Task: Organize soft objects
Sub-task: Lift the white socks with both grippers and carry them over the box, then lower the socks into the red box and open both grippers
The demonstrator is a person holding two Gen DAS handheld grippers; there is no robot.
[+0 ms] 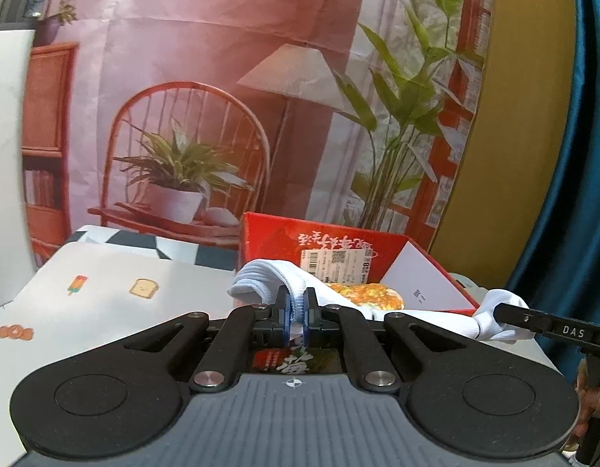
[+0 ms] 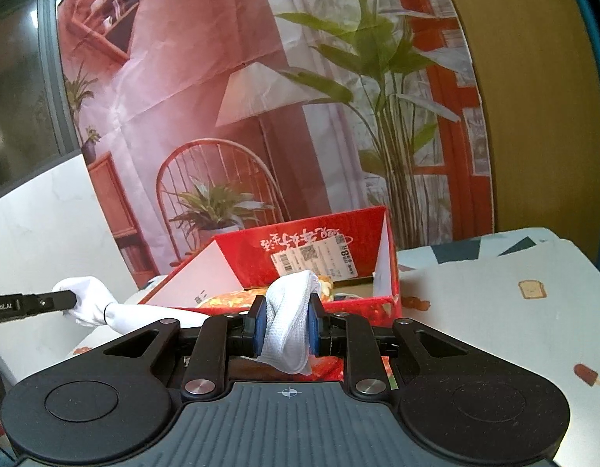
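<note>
Left wrist view: left gripper fingers clamp one end of a white sock stretched sideways before the red box. Right wrist view: right gripper pinches the bunched other end above the desk. Patterned fabric already boxed; sock remains.

Table covered by a pale cloth with dark geometric patches, a light mat printed with toast, popsicle and doughnut motifs laid over the cloth, an open red cardboard box set on the mat's far part, toast motif seen beside the box
</note>
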